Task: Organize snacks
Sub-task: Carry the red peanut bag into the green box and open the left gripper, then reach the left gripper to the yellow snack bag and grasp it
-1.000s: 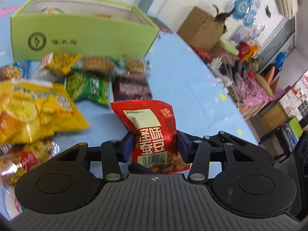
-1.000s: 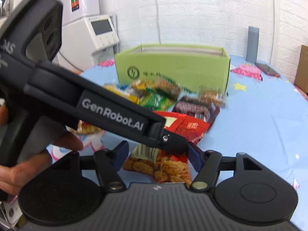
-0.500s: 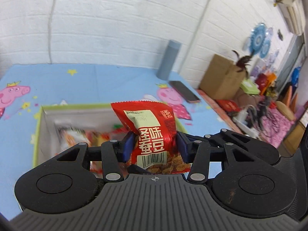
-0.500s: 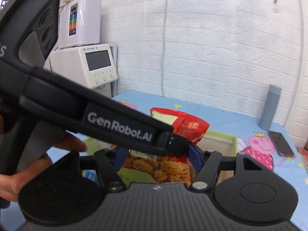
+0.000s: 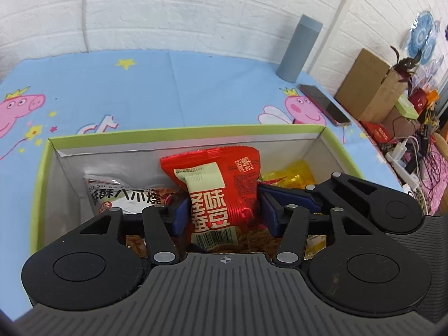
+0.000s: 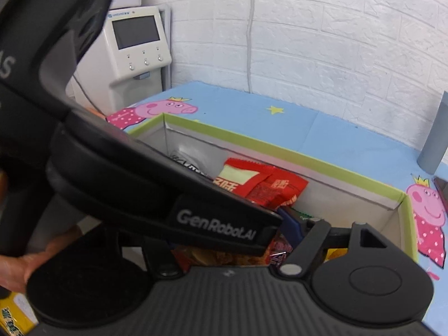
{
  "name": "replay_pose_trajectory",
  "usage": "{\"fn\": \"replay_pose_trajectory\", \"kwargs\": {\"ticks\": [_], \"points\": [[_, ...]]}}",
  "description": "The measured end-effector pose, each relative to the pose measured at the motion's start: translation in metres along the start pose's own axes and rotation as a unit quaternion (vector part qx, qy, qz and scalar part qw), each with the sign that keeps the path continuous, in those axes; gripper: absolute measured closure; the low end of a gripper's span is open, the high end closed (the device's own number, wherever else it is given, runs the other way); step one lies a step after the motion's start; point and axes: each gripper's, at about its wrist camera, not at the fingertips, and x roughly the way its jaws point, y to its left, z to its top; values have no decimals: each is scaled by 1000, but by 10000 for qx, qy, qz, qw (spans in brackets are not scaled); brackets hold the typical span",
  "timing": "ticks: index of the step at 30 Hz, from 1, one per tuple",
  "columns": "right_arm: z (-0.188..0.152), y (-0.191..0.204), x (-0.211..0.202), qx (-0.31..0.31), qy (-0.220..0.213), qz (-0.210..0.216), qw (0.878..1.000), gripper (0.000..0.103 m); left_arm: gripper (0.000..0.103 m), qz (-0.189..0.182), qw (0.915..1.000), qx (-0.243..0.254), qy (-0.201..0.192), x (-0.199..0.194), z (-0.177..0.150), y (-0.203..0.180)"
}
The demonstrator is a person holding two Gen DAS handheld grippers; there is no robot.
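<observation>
Inside the green box (image 5: 42, 173), at its left, lies a white packet (image 5: 120, 196) flat on the floor. At the middle the left gripper (image 5: 222, 210) is clamped on the red packet (image 5: 221, 184), blue pads pressing its two sides, the packet upright and hanging within the box mouth, over the snacks already in. To the right a yellow packet (image 5: 291, 173) lies against the right wall. Far right on the table stand a grey bottle (image 5: 298, 47) and a phone (image 5: 324, 103), well apart from the box.

In the right wrist view the left tool crosses in front of the right gripper (image 6: 232, 240), so I cannot tell whether its fingers are apart or together; another red packet (image 6: 277, 249) shows near its blue right pad (image 6: 291, 224), but a grip is not clear.

The step in hand looks like the drop. To do it well, lower the red packet until its bottom edge rests on the snacks below, keep it off the far wall, then part the fingers fully and lift straight up so the pads do not drag it back out. The two tools sit close together; draw one away first.
</observation>
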Motion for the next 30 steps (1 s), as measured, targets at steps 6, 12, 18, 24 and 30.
{"fn": "replay_pose_trajectory", "kwargs": {"ticks": [6, 12, 18, 24, 30], "points": [[1, -5, -32, 205, -357, 10, 9992, 10, 52, -86, 9981, 85, -609, -52, 2, -16], [-8, 20, -125, 179, -1151, -189, 9930, 10, 31, -370, 9864, 240, -1585, -150, -23, -35], [-90, 53, -178, 768, -1037, 71, 9916, 10, 23, -217, 9844, 197, -1734, -194, -112, -31], [-160, 99, -167, 1348, -268, 519, 9892, 10, 24, 216, 9905, -598, -1218, -190, -188, 9], [-154, 135, -143, 1588, -58, 1447, 9766, 10, 46, -240, 9956, -773, -479, -153, -162, 52]]}}
